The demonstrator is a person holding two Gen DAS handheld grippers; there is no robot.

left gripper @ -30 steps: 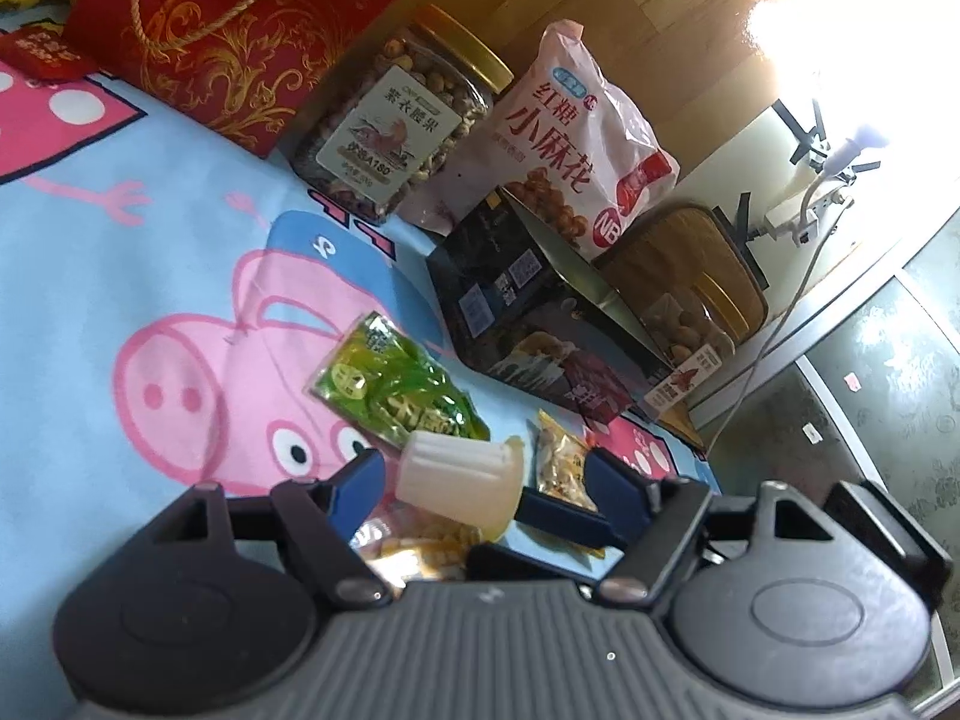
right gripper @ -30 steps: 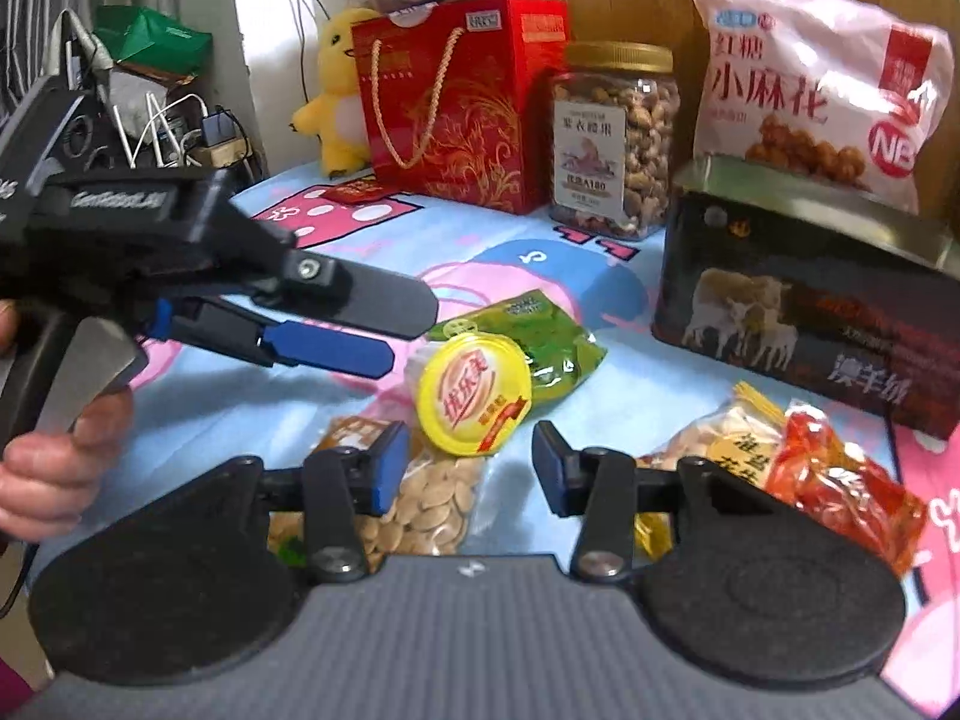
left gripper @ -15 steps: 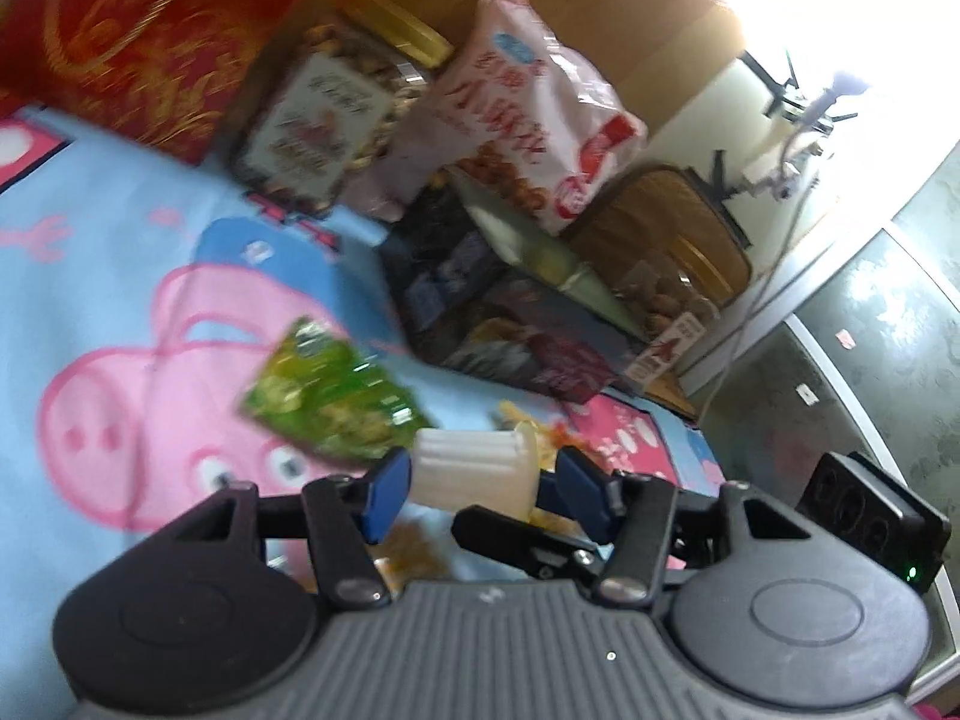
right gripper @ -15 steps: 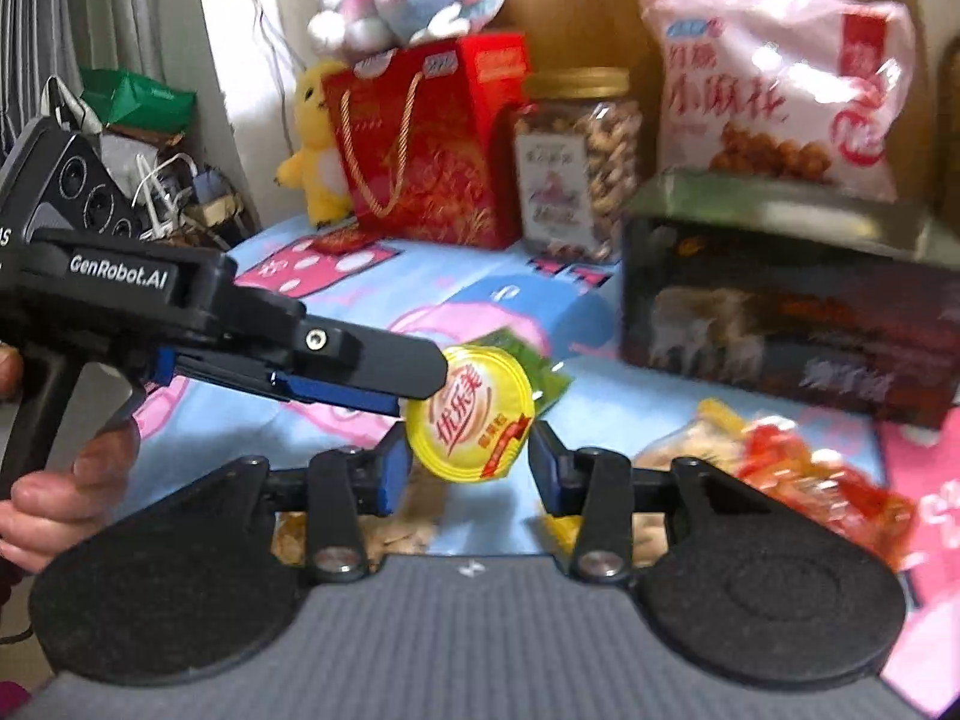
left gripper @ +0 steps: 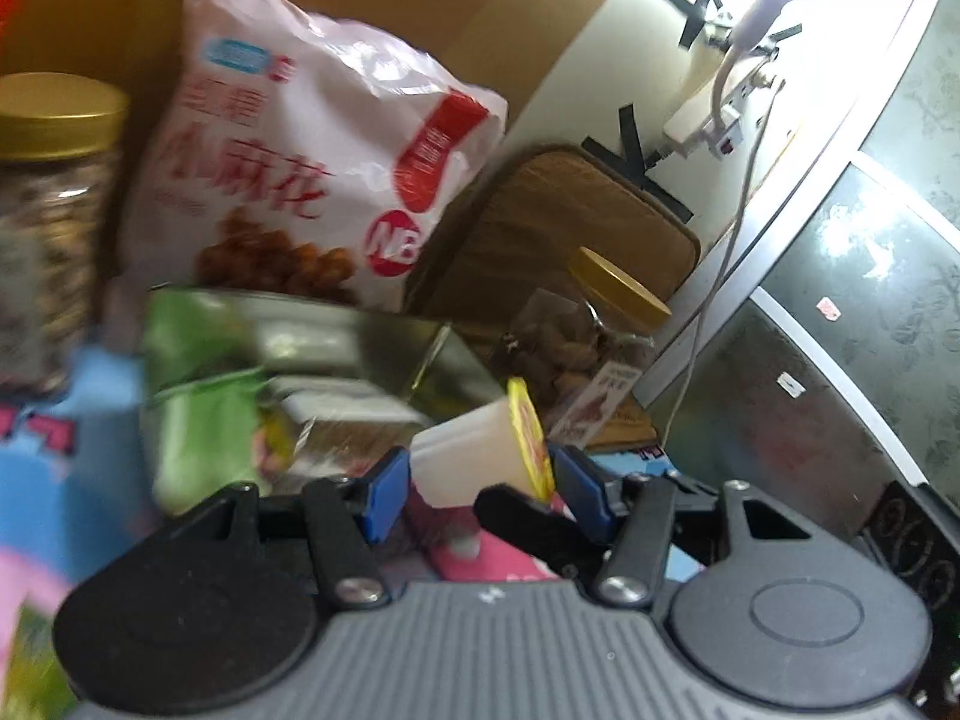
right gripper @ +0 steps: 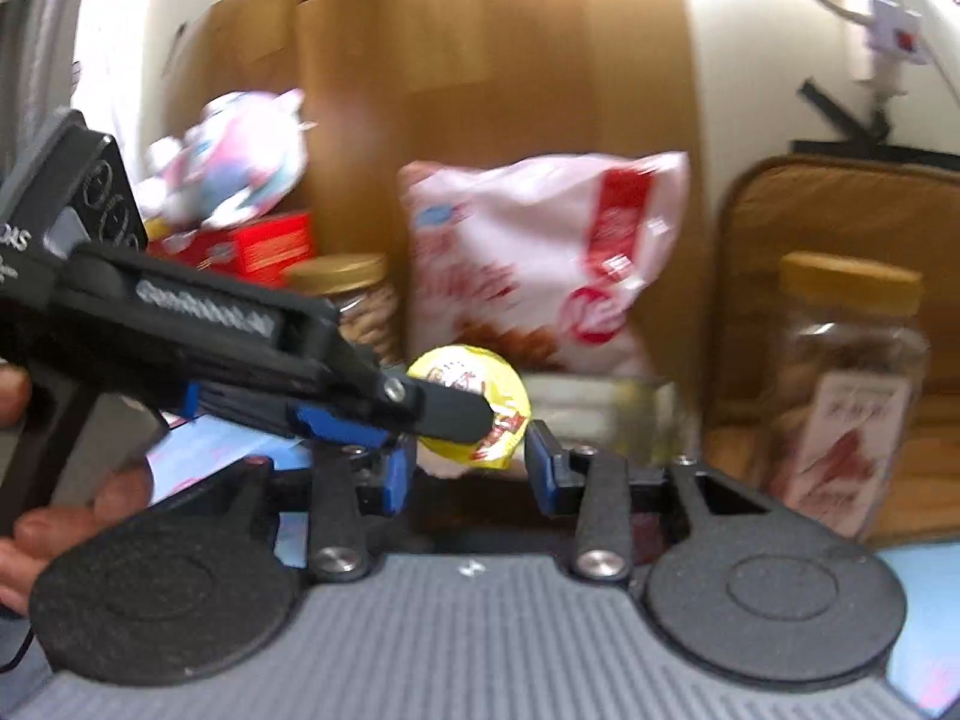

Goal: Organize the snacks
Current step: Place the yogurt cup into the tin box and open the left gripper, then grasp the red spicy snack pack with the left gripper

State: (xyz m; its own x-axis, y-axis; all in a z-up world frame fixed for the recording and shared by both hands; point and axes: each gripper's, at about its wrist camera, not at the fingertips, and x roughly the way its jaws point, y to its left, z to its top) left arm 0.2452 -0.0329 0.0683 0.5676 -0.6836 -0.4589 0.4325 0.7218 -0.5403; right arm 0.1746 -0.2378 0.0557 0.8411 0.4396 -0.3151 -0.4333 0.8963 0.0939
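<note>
A small jelly cup [left gripper: 480, 456] with a yellow foil lid [right gripper: 474, 405] is gripped between both grippers. My left gripper [left gripper: 480, 483] is shut on the cup's base and lid, holding it in the air near the open metal tin [left gripper: 336, 348]. My right gripper [right gripper: 468, 471] closes on the cup's sides from its own angle. The left gripper's fingers [right gripper: 372, 414] cross the right wrist view. The tin holds green snack packets [left gripper: 204, 420]. The view is blurred by motion.
A pink snack bag [left gripper: 300, 180] leans behind the tin. A nut jar with a gold lid [left gripper: 48, 222] stands left. Another jar [right gripper: 852, 384] stands right before a brown cushion [left gripper: 570, 222]. A red gift bag [right gripper: 264, 246] and plush toy [right gripper: 234, 156] are far left.
Both grippers lifted the jelly cup off the blue cloth and carried it up and toward the open tin. The right gripper closed in on the cup.
</note>
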